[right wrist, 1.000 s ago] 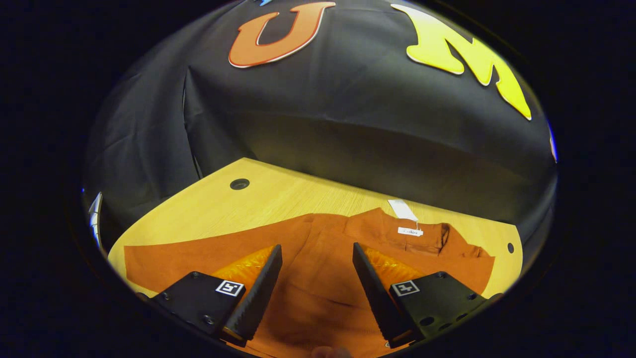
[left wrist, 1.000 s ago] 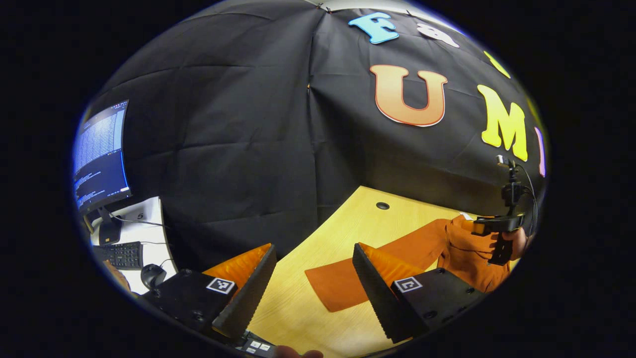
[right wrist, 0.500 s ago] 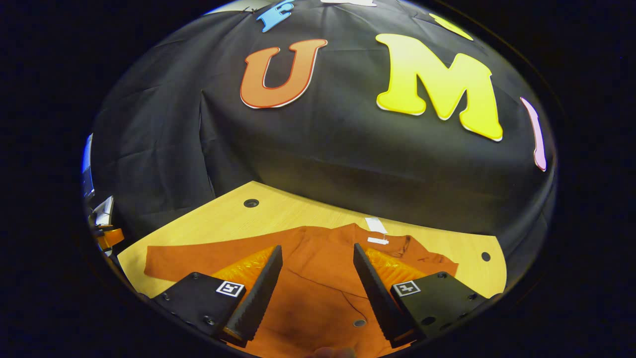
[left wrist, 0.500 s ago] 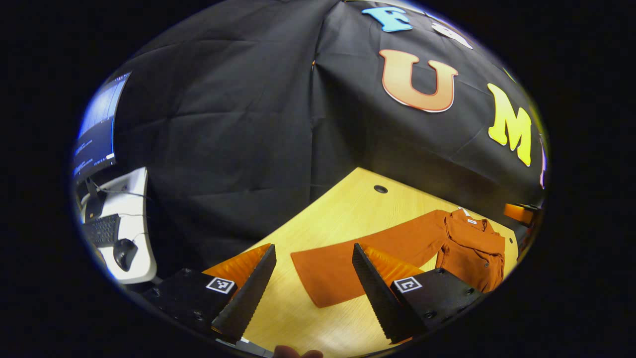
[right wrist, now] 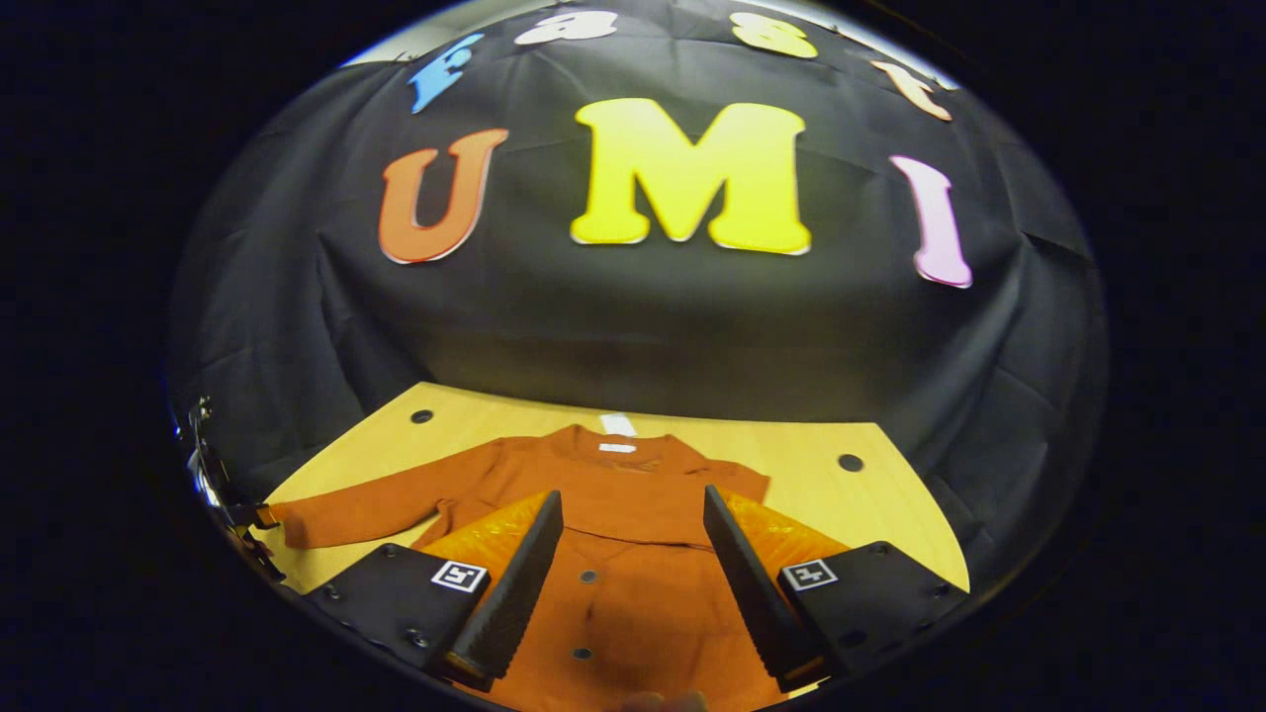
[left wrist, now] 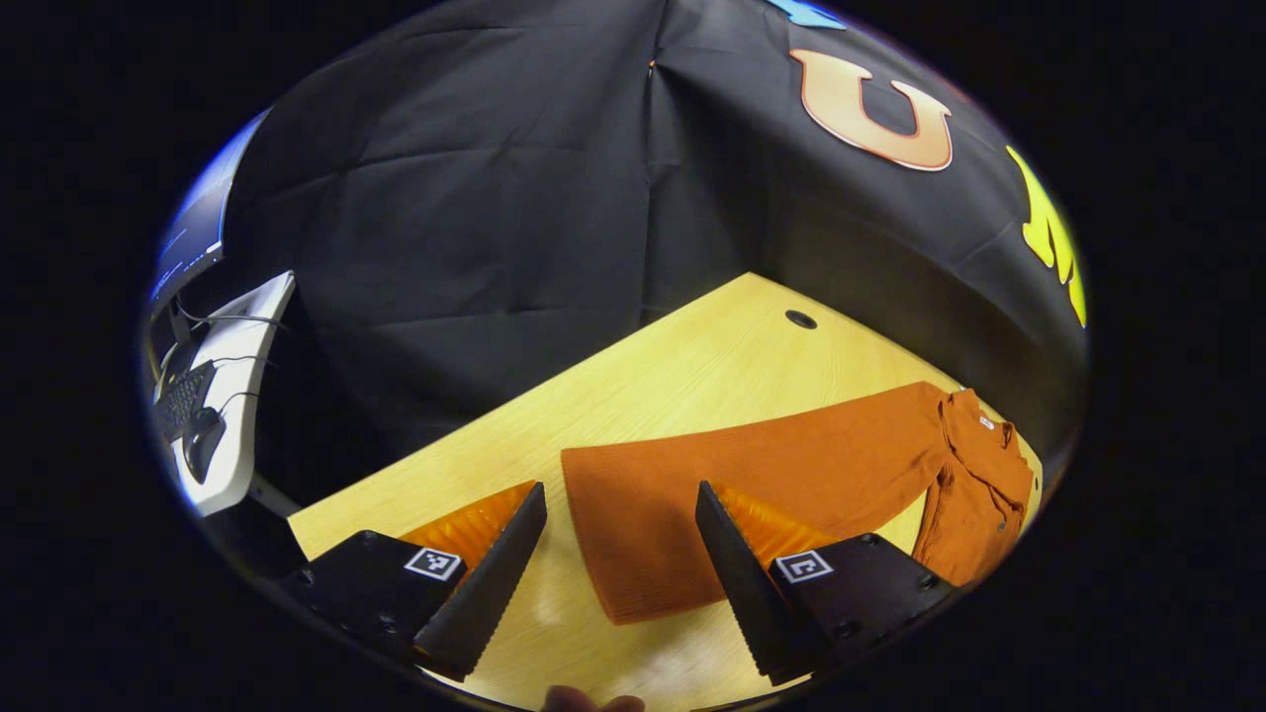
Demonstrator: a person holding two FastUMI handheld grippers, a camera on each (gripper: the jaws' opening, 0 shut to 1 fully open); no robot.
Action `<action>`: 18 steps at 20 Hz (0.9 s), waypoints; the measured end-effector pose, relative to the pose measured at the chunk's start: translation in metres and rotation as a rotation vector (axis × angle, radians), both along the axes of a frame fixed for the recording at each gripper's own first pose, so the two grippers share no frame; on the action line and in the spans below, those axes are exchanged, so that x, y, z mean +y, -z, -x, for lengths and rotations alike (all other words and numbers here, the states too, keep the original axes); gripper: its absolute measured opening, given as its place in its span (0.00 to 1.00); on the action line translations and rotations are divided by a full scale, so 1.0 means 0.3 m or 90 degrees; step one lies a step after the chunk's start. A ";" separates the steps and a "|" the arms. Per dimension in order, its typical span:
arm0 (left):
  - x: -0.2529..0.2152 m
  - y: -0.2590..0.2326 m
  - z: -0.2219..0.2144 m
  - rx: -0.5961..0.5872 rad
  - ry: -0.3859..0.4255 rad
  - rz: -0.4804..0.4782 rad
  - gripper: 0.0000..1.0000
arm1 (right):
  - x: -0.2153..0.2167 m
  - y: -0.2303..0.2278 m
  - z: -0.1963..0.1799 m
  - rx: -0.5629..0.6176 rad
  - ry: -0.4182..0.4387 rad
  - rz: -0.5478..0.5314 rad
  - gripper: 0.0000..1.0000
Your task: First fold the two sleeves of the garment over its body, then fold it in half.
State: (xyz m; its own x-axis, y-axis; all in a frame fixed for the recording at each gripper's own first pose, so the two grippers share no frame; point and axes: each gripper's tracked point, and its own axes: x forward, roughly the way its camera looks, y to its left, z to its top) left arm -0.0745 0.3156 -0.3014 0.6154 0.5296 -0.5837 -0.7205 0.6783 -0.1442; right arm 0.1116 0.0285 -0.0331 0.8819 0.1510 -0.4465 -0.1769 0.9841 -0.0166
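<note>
The table (left wrist: pixel 692 366) carries the orange garment (right wrist: pixel 633 494), spread flat with its left sleeve (left wrist: pixel 752 475) stretched outward. The left tool (left wrist: pixel 618 554) hovers wide above the cuff; the right tool (right wrist: pixel 631 564) gapes over the body. A shallow pinch could drop the sleeve mid-fold.

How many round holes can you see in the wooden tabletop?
2, in the right gripper view: one hole at the far left corner of the table, one hole at the far right, either side of the orange garment. Others may be hidden.
</note>
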 end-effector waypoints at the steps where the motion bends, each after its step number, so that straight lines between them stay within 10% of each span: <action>1: -0.003 0.027 -0.020 0.009 0.002 0.000 0.99 | -0.049 0.003 0.010 0.003 0.018 0.000 0.91; 11: 0.015 0.070 -0.032 0.030 -0.044 -0.048 0.93 | -0.177 -0.005 0.102 0.026 0.033 0.009 0.92; 16: 0.001 0.058 -0.049 0.001 -0.067 -0.024 0.30 | -0.183 -0.022 0.105 0.021 0.026 0.009 0.92; 18: -0.007 0.056 -0.058 -0.005 -0.049 -0.003 0.21 | -0.185 -0.009 0.122 0.024 0.023 0.014 0.92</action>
